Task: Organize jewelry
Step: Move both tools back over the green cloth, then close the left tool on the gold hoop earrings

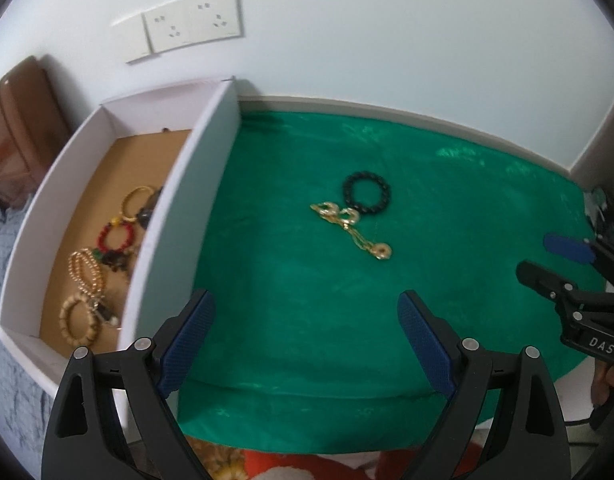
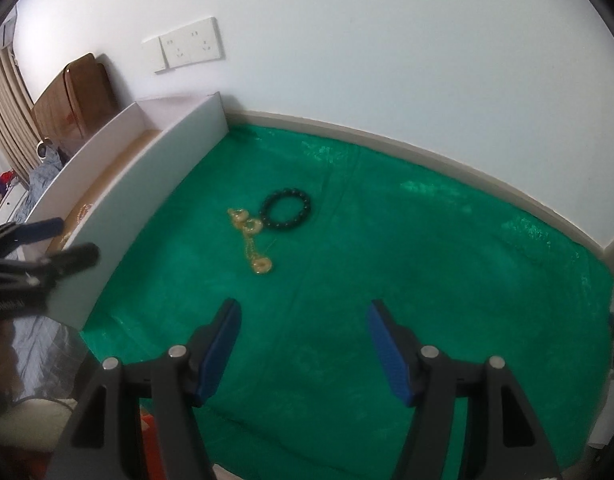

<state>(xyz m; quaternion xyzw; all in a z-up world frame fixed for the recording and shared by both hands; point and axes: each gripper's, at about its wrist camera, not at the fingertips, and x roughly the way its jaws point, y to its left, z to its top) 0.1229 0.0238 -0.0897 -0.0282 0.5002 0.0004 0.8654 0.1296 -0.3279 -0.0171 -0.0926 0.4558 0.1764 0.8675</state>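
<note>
The black bracelet [image 2: 285, 209] lies flat on the green cloth [image 2: 387, 280], and the gold chain [image 2: 252, 240] lies just beside it — one gold ring of the chain touches the black beads or nearly does. Both are out in the middle of the cloth, well apart from the white box [image 1: 187, 216] on the left. In the box I see other bracelets [image 1: 87, 280] on the brown floor, so I think these two go there too.

My right gripper [image 2: 303, 344] is wide and holds nothing. My left gripper [image 1: 307, 340] is wide too, with nothing in it, and it sits near the box wall.

I think the next step is to pick one piece up. To do it well, I go for one thing only — the black bracelet on its far side, away from the chain, so the chain does not come along. I come straight down, put one finger inside the ring and one outside, and pinch the beads softly. The chain is thin and floppy, so it may slip or tangle.
</note>
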